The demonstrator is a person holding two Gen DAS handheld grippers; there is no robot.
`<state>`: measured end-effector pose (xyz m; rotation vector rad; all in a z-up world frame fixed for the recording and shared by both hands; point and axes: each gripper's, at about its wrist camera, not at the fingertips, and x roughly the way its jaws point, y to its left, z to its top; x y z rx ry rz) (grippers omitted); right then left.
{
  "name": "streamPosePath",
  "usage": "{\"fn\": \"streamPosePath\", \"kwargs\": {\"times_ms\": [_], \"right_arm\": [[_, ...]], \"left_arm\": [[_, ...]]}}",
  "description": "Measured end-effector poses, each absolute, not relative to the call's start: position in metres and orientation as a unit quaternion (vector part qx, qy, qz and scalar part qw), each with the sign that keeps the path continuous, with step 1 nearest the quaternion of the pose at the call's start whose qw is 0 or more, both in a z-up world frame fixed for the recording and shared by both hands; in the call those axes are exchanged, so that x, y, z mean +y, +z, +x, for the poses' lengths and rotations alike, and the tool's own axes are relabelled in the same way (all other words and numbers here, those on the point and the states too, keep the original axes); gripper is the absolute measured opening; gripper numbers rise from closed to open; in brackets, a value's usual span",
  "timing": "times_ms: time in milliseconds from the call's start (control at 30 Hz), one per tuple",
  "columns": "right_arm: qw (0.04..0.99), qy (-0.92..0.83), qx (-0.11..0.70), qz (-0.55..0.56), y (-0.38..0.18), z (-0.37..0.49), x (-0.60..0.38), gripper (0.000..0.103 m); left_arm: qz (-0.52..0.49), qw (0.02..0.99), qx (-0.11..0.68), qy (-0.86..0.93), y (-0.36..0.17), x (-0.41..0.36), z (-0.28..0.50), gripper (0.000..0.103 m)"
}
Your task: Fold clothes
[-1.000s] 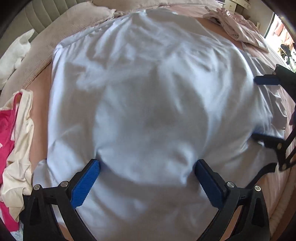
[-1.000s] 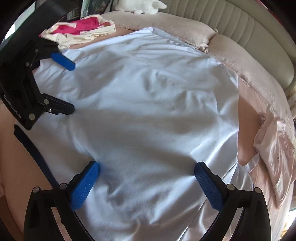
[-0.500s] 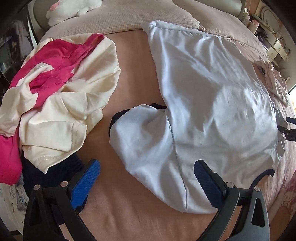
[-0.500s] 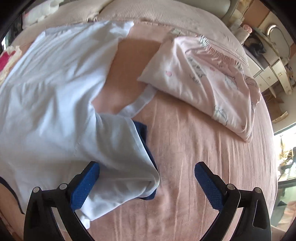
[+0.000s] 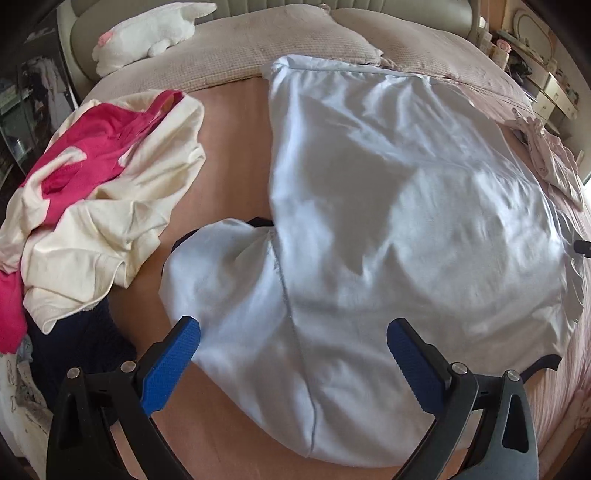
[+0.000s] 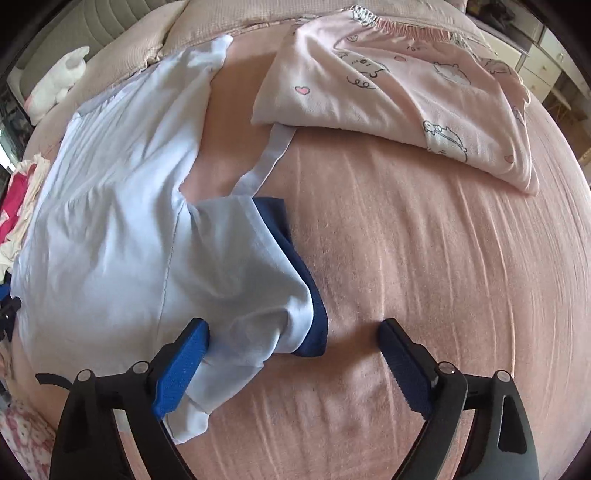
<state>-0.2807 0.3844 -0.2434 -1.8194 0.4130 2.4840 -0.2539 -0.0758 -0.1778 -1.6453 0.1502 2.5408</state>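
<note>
Folding is judged barely begun. Left gripper [image 5: 293, 341] is being held wide open over the near sleeve of the shirt [image 5: 406, 221], nothing gripped. Right gripper [image 6: 293, 343] is likewise being held wide open, with the other sleeve's navy cuff [image 6: 314, 317] lying between its fingers; whether cloth is being touched cannot be told.

Shirt, pale blue, is lying spread flat across the bed [image 6: 406, 295], both sleeves out to the sides, no fold yet visible. Sleeves and body are judged still to be folded.

Pile [image 5: 96, 206] of cream and pink clothes is waiting just left of the shirt, unfolded. Folded pink pyjamas [image 6: 399, 85] are lying beyond the right sleeve, apparently done.

Sheet is pinkish and softly ridged. Pillows [image 5: 258, 48] are being seen at the far side, a white plush toy [image 5: 147, 33] on them, a padded headboard behind. Drawers [image 6: 546, 62] are standing at far right.
</note>
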Motion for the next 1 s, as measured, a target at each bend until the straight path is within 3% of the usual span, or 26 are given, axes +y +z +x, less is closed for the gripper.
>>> {"fn": "streamPosePath", "kwargs": {"times_ms": [133, 233, 433, 533, 600, 667, 967, 1000], "right_arm": [[0.004, 0.787, 0.293, -0.543, -0.24, -0.263, 0.408, 0.069], [0.007, 0.778, 0.309, -0.548, -0.247, -0.244, 0.407, 0.069], [-0.066, 0.726, 0.414, -0.545, -0.265, -0.229, 0.396, 0.067], [-0.048, 0.739, 0.396, -0.542, -0.267, -0.243, 0.402, 0.052], [-0.022, 0.748, 0.376, -0.546, -0.269, -0.251, 0.409, 0.023], [-0.002, 0.749, 0.378, -0.544, -0.268, -0.249, 0.414, 0.012], [0.052, 0.759, 0.357, -0.543, -0.263, -0.218, 0.409, 0.02], [0.052, 0.759, 0.36, -0.539, -0.264, -0.215, 0.407, 0.025]], "left_arm": [[-0.533, 0.034, -0.03, 0.845, -0.175, -0.11, -0.261, 0.103], [-0.524, 0.026, -0.077, 0.848, -0.171, -0.129, -0.262, 0.103], [-0.526, 0.011, -0.099, 0.844, -0.172, -0.139, -0.254, 0.103], [-0.533, 0.007, -0.101, 0.84, -0.175, -0.134, -0.255, 0.103], [-0.539, 0.005, -0.098, 0.837, -0.177, -0.132, -0.252, 0.103], [-0.539, 0.003, -0.098, 0.836, -0.177, -0.132, -0.251, 0.103], [-0.548, 0.006, -0.084, 0.832, -0.181, -0.126, -0.25, 0.103], [-0.553, 0.001, -0.076, 0.83, -0.183, -0.125, -0.25, 0.103]]}}
